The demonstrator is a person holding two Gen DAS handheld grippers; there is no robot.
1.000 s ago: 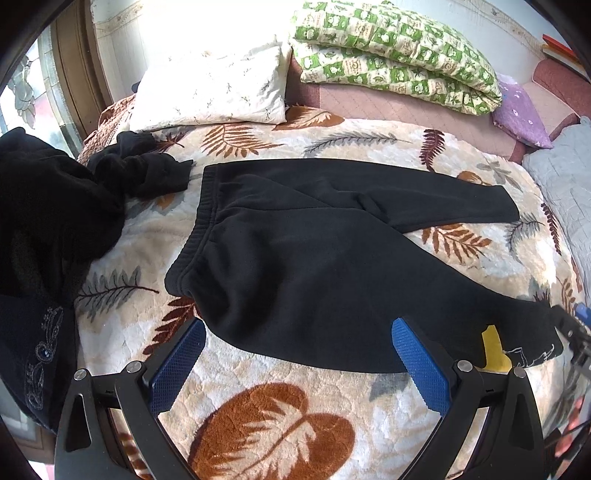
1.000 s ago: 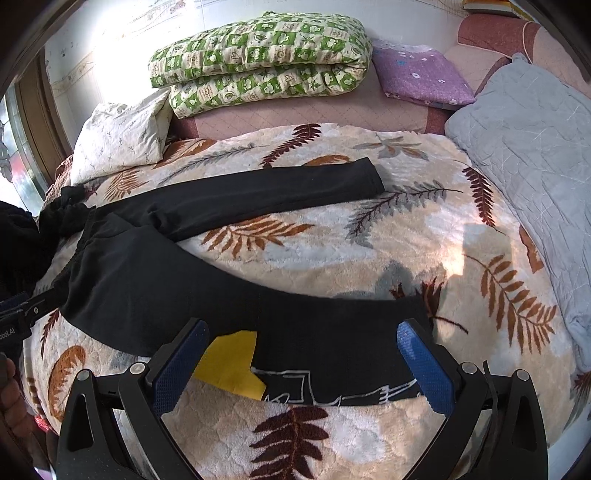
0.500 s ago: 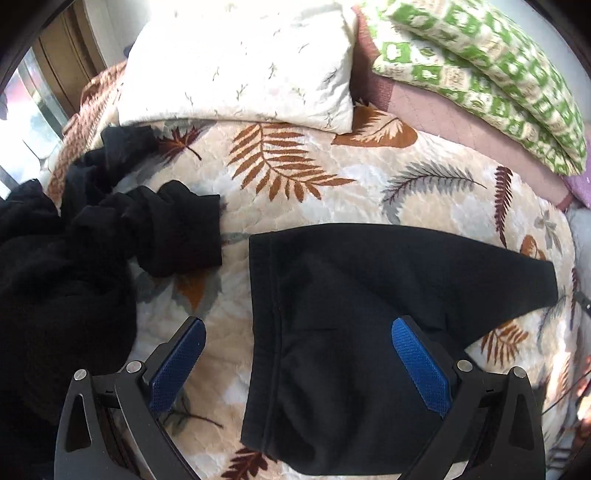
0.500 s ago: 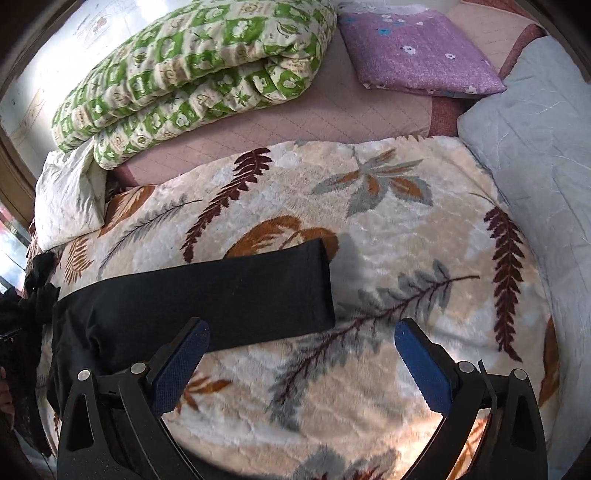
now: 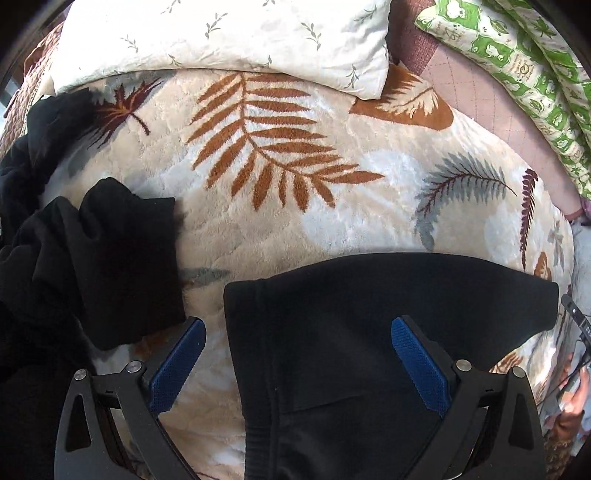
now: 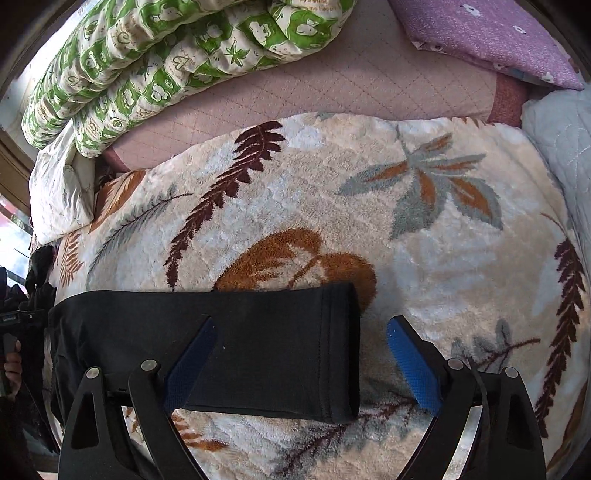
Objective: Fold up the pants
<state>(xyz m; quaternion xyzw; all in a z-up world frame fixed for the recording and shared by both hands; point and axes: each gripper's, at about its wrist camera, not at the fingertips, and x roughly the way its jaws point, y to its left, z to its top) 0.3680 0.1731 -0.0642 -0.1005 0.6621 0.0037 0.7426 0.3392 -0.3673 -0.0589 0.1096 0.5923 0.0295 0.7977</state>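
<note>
Both pairs of tongs have travelled away from the near leg with its yellow patch and white print, which is out of view now, and hang over the far leg and the waist instead. Nearest the left tongs, whose blue pads stand wide apart and hold nothing, the elastic waistband of the black pants runs straight away from the camera between the pads, with its far corner just ahead of them. The right tongs are equally wide and empty; the cuff of the far leg lies between their pads, the hem edge nearer the right pad. The pants lie flat on the leaf-patterned blanket, long axis running left to right across both views, waist toward the left hand and cuff toward the right, so each end has its own tongs right above it. My judgement is that the coming move turns on this: the far long edge lies just ahead of both pairs, to be pinched at waist corner and cuff and drawn toward the person over the near leg. Left of the waist a second heap of black clothing lies apart from it. Farther off sit a white sprigged pillow, a green patterned quilt and a purple pillow. Small lettering on the quilt is too blurred to read.
</note>
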